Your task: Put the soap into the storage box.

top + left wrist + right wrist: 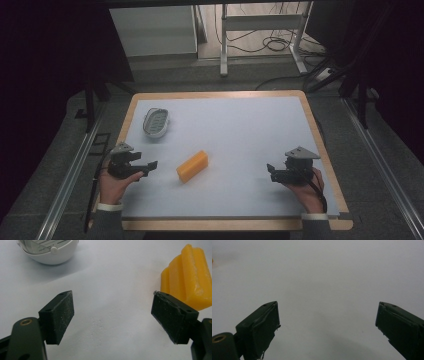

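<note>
Yellow soap bar point(192, 166) lies untouched on the table point(240, 130), just right of the left gripper point(150, 165) and well left of the right gripper point(270, 172); both have jaws spread, empty. The white soap dish point(155, 122) beyond awaits; everything remains to do.

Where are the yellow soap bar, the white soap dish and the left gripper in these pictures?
yellow soap bar point(192, 166), high view, middle of its top face.
white soap dish point(155, 122), high view, on its slotted inner tray.
left gripper point(112, 315), left gripper view, midway between its open fingertips, nothing between them.
</note>
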